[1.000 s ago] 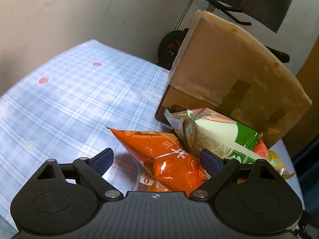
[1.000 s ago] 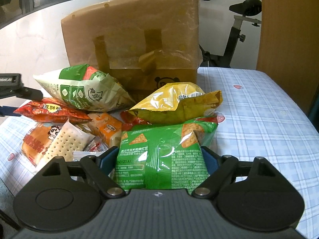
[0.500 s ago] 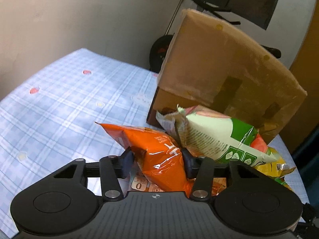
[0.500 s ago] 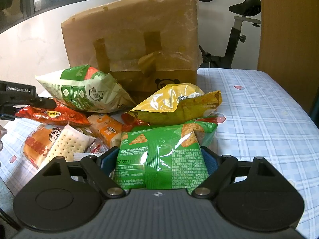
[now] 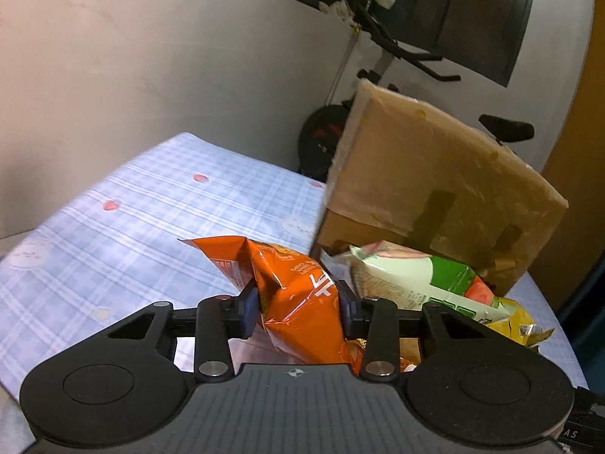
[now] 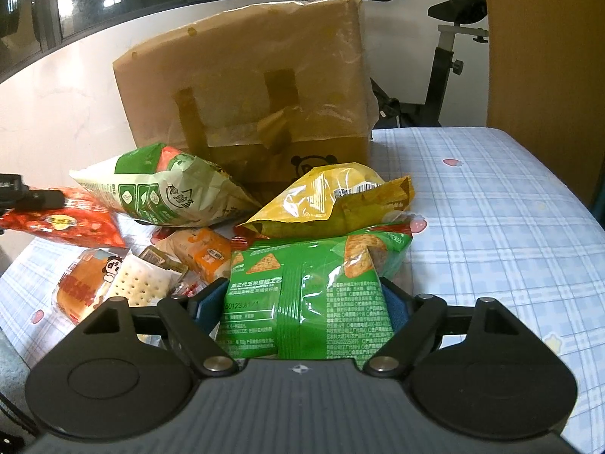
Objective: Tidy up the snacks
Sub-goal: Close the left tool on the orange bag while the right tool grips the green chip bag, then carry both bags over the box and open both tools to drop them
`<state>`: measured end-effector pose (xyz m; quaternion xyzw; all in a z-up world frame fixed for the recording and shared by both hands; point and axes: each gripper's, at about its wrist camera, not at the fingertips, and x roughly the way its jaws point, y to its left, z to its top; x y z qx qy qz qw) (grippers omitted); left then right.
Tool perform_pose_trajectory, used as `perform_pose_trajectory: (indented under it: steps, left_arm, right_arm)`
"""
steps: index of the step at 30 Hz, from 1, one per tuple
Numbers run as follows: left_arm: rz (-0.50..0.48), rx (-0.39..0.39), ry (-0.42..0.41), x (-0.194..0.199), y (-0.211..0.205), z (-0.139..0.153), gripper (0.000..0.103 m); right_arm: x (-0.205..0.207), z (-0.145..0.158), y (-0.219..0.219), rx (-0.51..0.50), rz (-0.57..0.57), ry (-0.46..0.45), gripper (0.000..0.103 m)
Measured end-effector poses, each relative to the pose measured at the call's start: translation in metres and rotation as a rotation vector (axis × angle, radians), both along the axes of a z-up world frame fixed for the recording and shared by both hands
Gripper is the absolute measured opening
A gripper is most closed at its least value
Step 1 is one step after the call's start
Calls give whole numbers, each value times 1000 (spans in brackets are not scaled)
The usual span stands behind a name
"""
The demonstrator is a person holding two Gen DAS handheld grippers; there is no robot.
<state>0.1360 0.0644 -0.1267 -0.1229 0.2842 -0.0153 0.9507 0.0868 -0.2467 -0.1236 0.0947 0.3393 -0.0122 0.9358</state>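
My left gripper [image 5: 299,307] is shut on an orange snack bag [image 5: 291,295] and holds it lifted above the blue checked tablecloth [image 5: 132,234]. The same bag shows at the left edge of the right wrist view [image 6: 64,223], raised off the cloth. My right gripper [image 6: 300,304] closes on a green corn-chip bag [image 6: 306,295], its pads pressing both sides. A white-and-green bag [image 6: 159,189] and a yellow bag [image 6: 332,200] lie in front of a taped cardboard box [image 6: 249,102].
Small packs lie at the left front: a bread pack [image 6: 83,283], a cracker pack [image 6: 141,283] and an orange pack [image 6: 206,253]. An exercise bike [image 6: 450,60] stands behind the table. A wooden panel [image 6: 544,49] rises at the right.
My left gripper closed on the orange bag and lifted it off the table. My right gripper narrowed onto the green bag and moved closer to the pile.
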Motion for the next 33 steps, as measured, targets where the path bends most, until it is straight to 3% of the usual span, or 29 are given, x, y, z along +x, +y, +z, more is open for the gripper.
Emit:
perform_pose_trajectory:
  steps: [9,20,33]
  left_arm:
    - [52,4,-60,-24,15,19,43]
    - [51,13,-141,-41,20,43,43]
    - [-42,-28,-288,-42,15,101,43]
  right_arm:
    - [-5,9,-3,18,-15,-7,83]
    - [-26,34,-5,-1,-38,-60,83]
    - [-25,100,-10,-36,-13,-214,83]
